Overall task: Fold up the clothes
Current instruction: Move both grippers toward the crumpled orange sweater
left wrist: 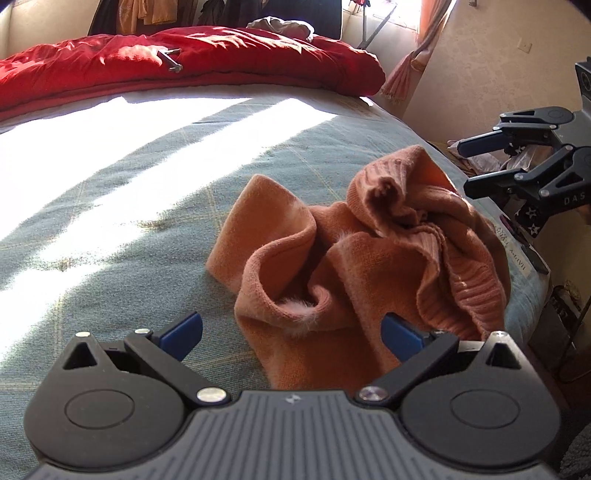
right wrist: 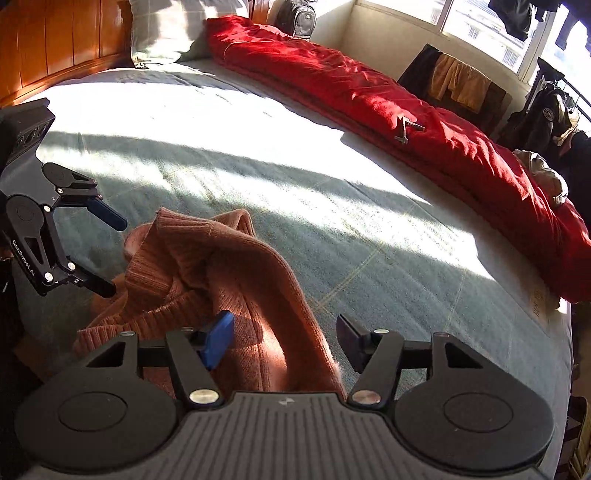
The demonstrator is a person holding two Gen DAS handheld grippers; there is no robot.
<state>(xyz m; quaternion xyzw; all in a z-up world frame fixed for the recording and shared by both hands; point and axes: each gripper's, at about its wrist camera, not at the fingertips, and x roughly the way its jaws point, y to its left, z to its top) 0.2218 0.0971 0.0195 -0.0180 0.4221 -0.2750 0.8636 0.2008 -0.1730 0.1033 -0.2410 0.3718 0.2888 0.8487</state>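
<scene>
While crumpled on the bed (left wrist: 110,206), orange sweater (left wrist: 332,258) (both grippers agape).

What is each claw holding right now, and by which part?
Nothing is held. The left claw and right claw both stand open around folds of the crumpled orange sweater, pads not pressing it.

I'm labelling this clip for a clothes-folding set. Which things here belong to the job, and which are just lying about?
Part of the job:
- orange knit sweater, crumpled on the bed
- left gripper, jaws open around a sweater fold
- right gripper, jaws open, sweater between them
- grey-green bedspread, the work surface

Just lying about:
- red duvet
- pillow
- backpack
- clothes hanging by the window
</scene>
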